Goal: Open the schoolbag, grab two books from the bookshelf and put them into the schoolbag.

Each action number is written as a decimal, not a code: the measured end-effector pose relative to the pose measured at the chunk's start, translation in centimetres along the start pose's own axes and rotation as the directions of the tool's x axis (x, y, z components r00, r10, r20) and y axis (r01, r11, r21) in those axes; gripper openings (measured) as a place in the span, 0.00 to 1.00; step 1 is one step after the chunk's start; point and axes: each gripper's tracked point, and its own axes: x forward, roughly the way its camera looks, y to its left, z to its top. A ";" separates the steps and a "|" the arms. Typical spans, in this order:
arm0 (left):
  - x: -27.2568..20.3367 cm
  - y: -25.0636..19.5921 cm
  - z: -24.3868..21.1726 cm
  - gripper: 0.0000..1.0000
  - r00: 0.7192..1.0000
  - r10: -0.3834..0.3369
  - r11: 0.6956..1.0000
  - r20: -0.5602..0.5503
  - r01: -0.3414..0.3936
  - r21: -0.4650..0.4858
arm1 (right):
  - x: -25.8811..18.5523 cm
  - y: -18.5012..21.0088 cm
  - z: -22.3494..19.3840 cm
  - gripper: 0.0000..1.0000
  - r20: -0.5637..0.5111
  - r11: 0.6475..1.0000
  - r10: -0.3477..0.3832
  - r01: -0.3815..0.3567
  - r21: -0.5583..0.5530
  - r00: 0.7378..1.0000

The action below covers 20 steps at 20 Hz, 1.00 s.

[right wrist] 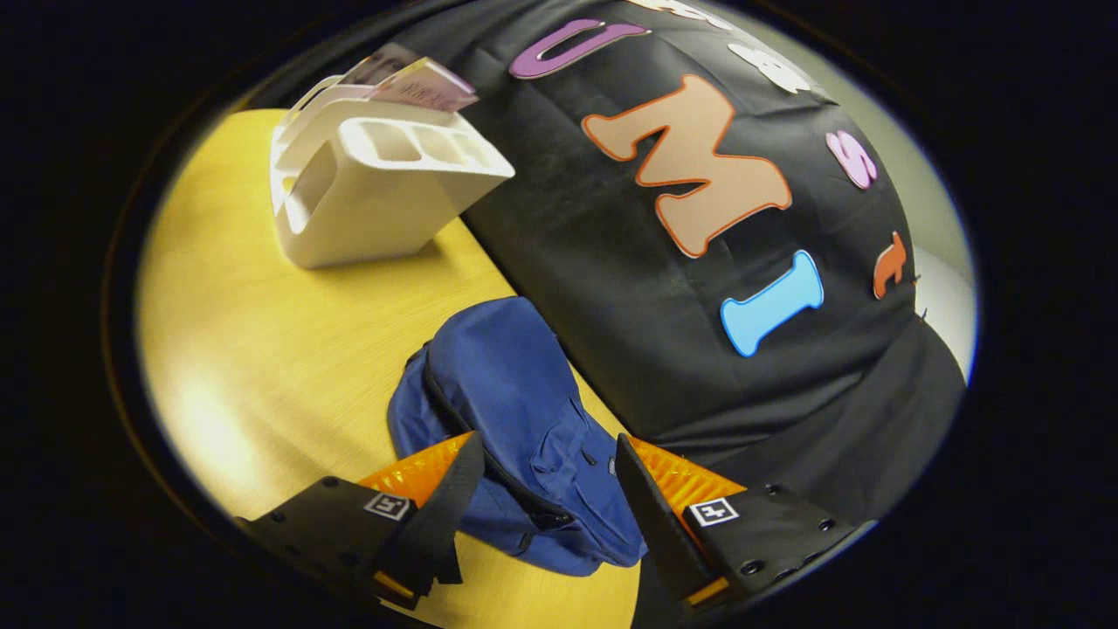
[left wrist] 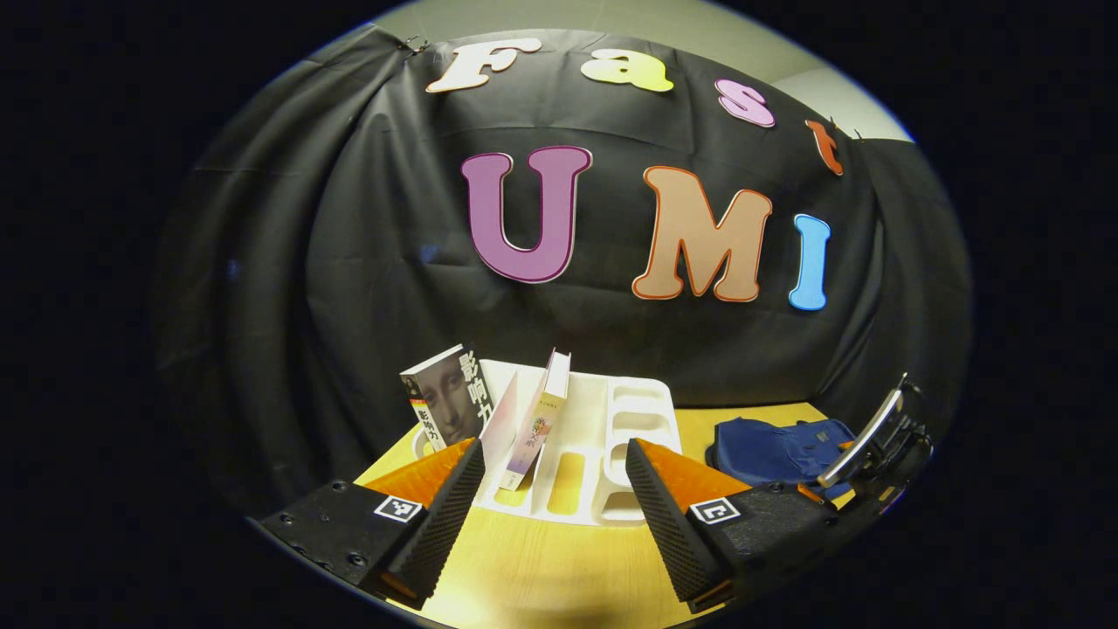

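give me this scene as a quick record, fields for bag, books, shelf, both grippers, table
schoolbag: blue, lying flat on the table, looks closed
books: two upright in the shelf, portrait-cover book and pale book
bookshelf: white, slotted, near the wall
left gripper: open, facing the bookshelf
right gripper: open, over the schoolbag
table: yellow wood

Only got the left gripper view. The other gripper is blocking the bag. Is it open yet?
Observer: Not that I can see. In the right gripper view the schoolbag lies flat on the table, and its zipper line looks closed.
Operator: Is the right gripper on it?
Observer: No grip. The right gripper is open, with one finger on either side of the bag's near end. I can't tell whether it touches the bag.
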 end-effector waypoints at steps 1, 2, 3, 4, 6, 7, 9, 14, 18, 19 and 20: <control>-0.1 0.2 -0.1 0.95 1.000 0.005 1.000 -0.002 -0.005 0.002 | 0.4 0.5 -0.2 0.92 -0.007 1.000 0.007 -0.008 -0.024 1.000; -0.1 0.3 -0.1 0.95 1.000 0.011 1.000 -0.004 -0.011 0.003 | 0.8 0.9 -0.5 0.92 -0.016 0.999 0.015 -0.016 -0.047 1.000; -0.1 0.5 -0.2 0.95 1.000 0.016 1.000 -0.007 -0.016 0.002 | 1.2 1.3 -0.8 0.92 -0.027 0.997 0.018 -0.020 -0.071 0.999; 0.0 0.6 -0.4 0.95 1.000 0.021 1.000 -0.011 -0.021 0.002 | 1.5 1.8 -1.2 0.92 -0.039 0.995 0.021 -0.025 -0.092 0.999; 0.1 0.9 -0.5 0.95 0.999 0.031 1.000 -0.018 -0.031 0.002 | 2.2 2.6 -1.9 0.92 -0.066 0.991 0.028 -0.036 -0.129 0.997; 0.1 1.0 -0.6 0.95 0.999 0.036 0.999 -0.021 -0.036 0.003 | 2.6 2.8 -2.2 0.92 -0.077 0.988 0.028 -0.039 -0.147 0.997; 0.0 1.4 -0.7 0.95 0.999 0.045 0.999 -0.025 -0.045 0.004 | 3.0 3.2 -2.8 0.92 -0.100 0.986 0.029 -0.045 -0.162 0.995; 0.1 2.1 -1.1 0.95 0.997 0.065 0.998 -0.038 -0.065 -0.003 | 4.9 2.9 -2.8 0.91 -0.116 0.983 0.003 -0.025 -0.182 0.993; 0.3 2.4 -1.5 0.95 0.996 0.078 0.997 -0.049 -0.078 -0.007 | 5.9 2.6 -2.4 0.89 -0.113 0.984 -0.005 -0.015 -0.175 0.994; 0.3 2.4 -1.5 0.95 0.996 0.079 0.997 -0.050 -0.079 -0.007 | 6.2 2.6 -2.4 0.89 -0.118 0.985 -0.001 -0.019 -0.171 0.993; 0.3 2.5 -1.6 0.95 0.995 0.081 0.997 -0.051 -0.082 -0.006 | 6.5 2.7 -2.5 1.00 -0.122 0.986 0.001 -0.022 -0.165 0.993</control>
